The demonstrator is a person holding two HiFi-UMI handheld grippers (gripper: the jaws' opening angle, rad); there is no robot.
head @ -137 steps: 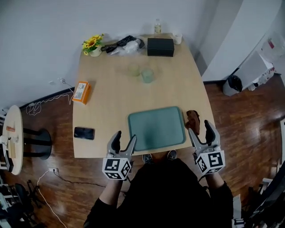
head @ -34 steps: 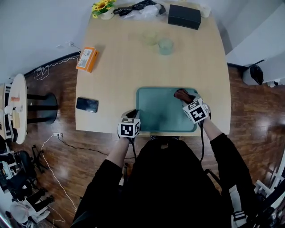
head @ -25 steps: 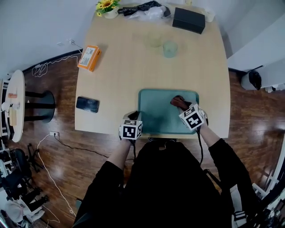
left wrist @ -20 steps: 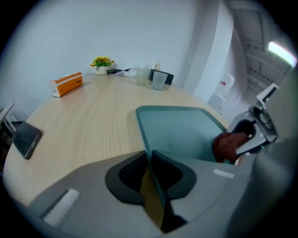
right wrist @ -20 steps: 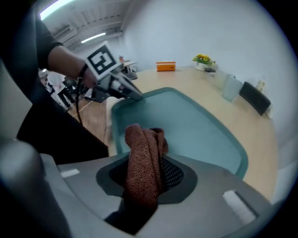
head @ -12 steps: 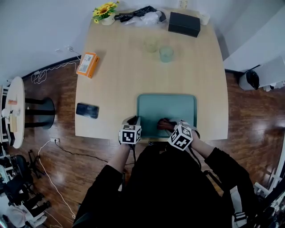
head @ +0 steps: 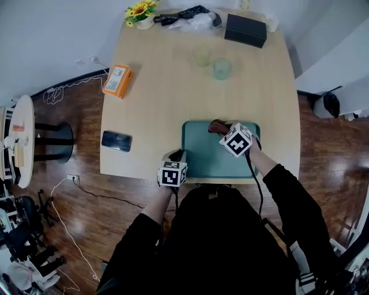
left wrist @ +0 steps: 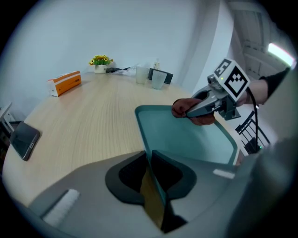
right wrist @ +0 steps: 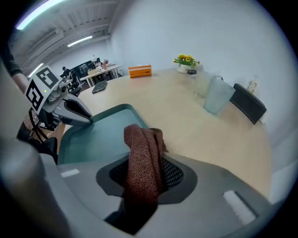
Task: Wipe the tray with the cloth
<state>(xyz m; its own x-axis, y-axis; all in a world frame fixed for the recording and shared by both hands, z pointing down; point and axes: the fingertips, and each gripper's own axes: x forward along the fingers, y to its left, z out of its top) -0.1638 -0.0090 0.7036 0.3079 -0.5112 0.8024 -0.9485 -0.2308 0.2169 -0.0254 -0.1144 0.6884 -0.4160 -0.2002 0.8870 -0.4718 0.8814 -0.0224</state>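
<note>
A teal tray (head: 213, 158) lies on the wooden table near its front edge. My left gripper (head: 177, 155) is shut on the rim at the tray's near left corner; in the left gripper view the jaws (left wrist: 150, 157) pinch that rim (left wrist: 144, 135). My right gripper (head: 225, 130) is shut on a brown cloth (head: 217, 126), which sits on the tray by its far edge. In the right gripper view the cloth (right wrist: 142, 153) hangs bunched between the jaws, over the tray (right wrist: 98, 135). The left gripper view shows the cloth (left wrist: 184, 108) on the tray's far part.
A black phone (head: 116, 140) lies left of the tray, an orange box (head: 117, 80) further back. Two translucent cups (head: 222, 68) stand mid-table. A black box (head: 246, 30), a flower pot (head: 140, 11) and a bag (head: 187, 18) line the far edge.
My right gripper swept the cloth from the tray's far right to its near edge, then back to the far edge. The left gripper kept its hold on the rim.
</note>
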